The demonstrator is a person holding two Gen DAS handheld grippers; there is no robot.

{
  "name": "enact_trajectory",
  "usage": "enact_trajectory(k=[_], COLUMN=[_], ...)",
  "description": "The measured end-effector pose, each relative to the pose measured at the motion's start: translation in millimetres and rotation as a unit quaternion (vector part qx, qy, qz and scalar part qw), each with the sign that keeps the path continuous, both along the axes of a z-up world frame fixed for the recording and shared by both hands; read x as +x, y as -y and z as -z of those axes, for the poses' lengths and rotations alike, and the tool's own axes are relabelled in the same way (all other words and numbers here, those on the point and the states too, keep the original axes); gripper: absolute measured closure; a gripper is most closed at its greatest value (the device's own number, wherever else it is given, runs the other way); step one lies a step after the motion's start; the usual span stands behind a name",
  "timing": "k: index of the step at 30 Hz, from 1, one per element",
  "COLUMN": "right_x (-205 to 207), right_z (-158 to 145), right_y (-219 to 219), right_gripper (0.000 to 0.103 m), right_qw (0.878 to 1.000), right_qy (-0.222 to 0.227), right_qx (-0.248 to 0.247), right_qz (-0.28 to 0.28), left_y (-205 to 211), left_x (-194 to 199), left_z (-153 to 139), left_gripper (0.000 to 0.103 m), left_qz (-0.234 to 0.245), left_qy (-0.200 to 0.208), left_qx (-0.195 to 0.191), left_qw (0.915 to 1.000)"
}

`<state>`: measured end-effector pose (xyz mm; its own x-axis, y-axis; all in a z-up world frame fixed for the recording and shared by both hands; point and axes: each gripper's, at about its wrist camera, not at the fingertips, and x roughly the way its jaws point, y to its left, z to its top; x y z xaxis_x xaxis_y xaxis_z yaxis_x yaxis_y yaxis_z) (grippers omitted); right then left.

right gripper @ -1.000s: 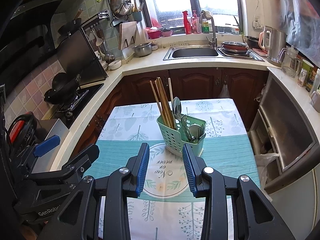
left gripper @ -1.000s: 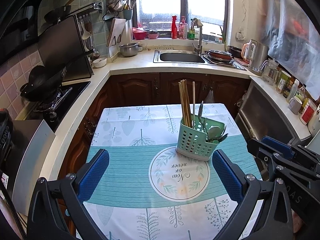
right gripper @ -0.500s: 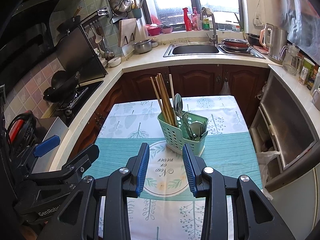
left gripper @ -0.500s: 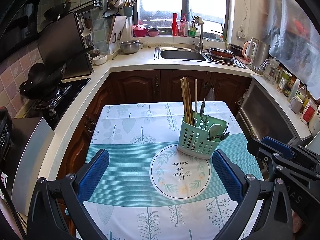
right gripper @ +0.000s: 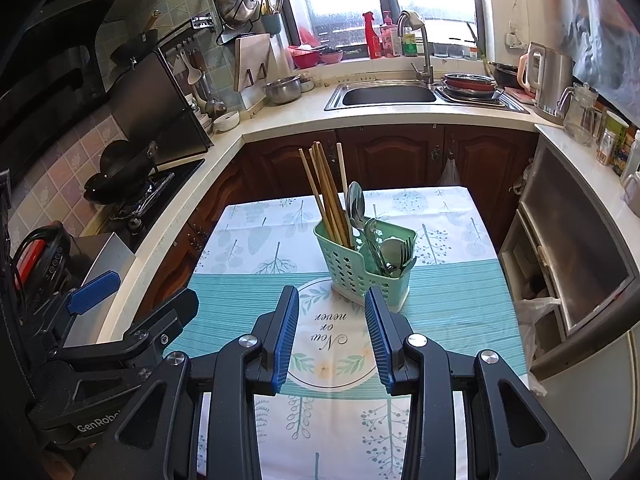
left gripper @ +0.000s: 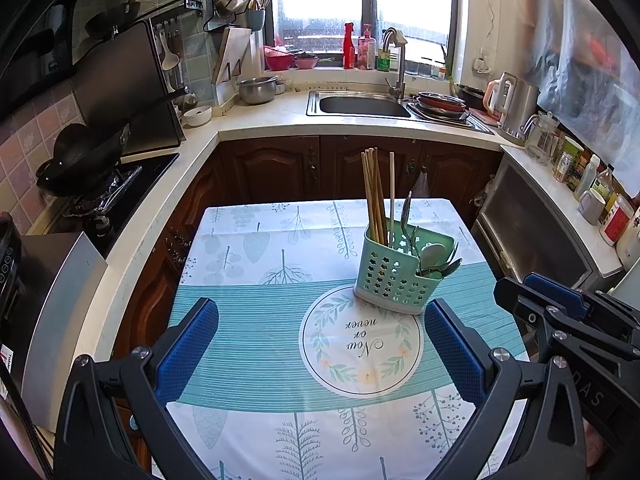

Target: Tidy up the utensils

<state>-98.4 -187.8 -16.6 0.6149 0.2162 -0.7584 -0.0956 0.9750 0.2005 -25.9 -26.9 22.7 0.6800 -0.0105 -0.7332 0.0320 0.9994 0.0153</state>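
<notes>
A kitchen counter (left gripper: 256,320) under a leaf-print cloth carries only the caddy (right gripper: 362,264), chopsticks (right gripper: 326,208) and spoons (right gripper: 390,250) sorted inside. The task looks about finished; next is probably just backing away. Left gripper (left gripper: 320,344) spread wide, right gripper (right gripper: 332,336) part-open; both empty.

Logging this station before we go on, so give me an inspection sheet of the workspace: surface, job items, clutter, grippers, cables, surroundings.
Surface: table under a leaf-print tablecloth, teal stripe, round "Now or never" emblem.
Job's things: green utensil caddy upright at the emblem's far edge; chopsticks stand in one compartment, spoons and forks in the other.
Clutter: nothing seen on the table.
Grippers: left gripper wide open, empty; right gripper open, narrower, empty, aimed at the caddy.
Cables: nothing seen on the table.
Surroundings: wok on the stove, sink, electric kettle.
</notes>
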Motion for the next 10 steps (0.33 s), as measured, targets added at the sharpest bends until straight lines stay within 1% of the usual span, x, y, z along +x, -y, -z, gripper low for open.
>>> enact_trajectory(k=[10], right_x=[0.1], right_z=[-0.9], right_y=[-0.6], right_gripper=[0.068], right_qw=[1.0], right_qy=[0.0], right_qx=[0.0], right_qz=[0.0], left_y=[-0.6], left_x=[0.1], left_z=[-0.1], left_gripper=[0.001], left_qz=[-0.001], left_qy=[0.0], left_qx=[-0.001], left_qw=[1.0])
